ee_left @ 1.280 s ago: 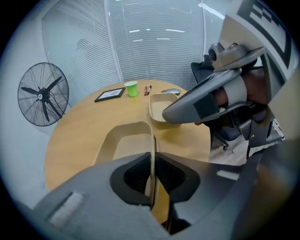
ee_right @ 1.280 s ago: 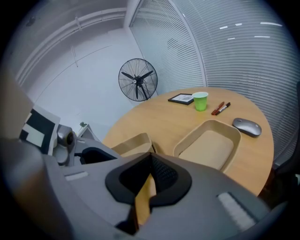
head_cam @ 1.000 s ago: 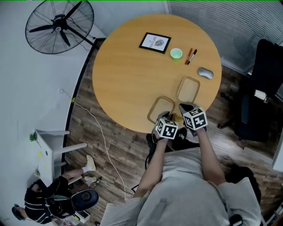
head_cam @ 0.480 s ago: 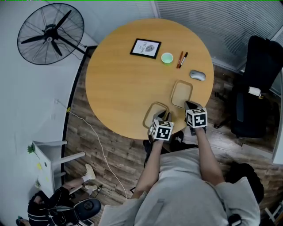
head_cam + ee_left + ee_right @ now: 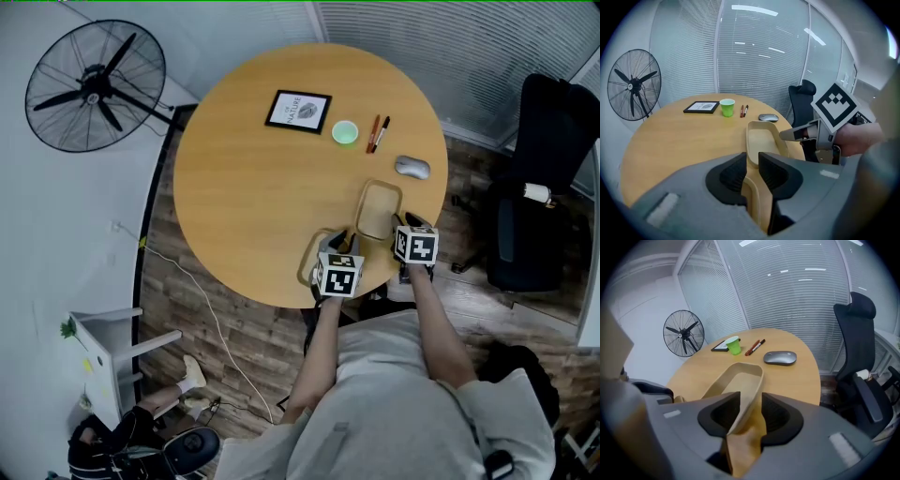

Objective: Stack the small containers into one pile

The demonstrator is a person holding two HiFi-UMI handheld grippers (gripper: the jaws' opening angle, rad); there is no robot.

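At the tabletop's (image 5: pixel 253 187) near edge: both claws sit side by side, each at the rim of a tan container.
Left claw (image 5: pixel 752 161): pressed together on the side wall of the near container (image 5: pixel 758 206), pinching it.
Right claw (image 5: pixel 751 404): its jaws have just been opening. They stand spread, with the near rim of the far container (image 5: pixel 738 380) between them and the pads not squeezing it.
Near container: at the near edge, partly under the left claw. I cannot tell whether it is lifted.
Far container: just beyond the near one, toward the right edge. It lies beside it, not stacked in it.
Right edge: a grey mouse (image 5: pixel 412 168) lies just past the far container.
Far edge: a framed picture (image 5: pixel 299 110), a green cup (image 5: pixel 345 132) and two pens (image 5: pixel 378 133) lie in a row.
Off the tabletop: a standing fan (image 5: pixel 94 84) is at the left and a black office chair (image 5: pixel 548 169) at the right.
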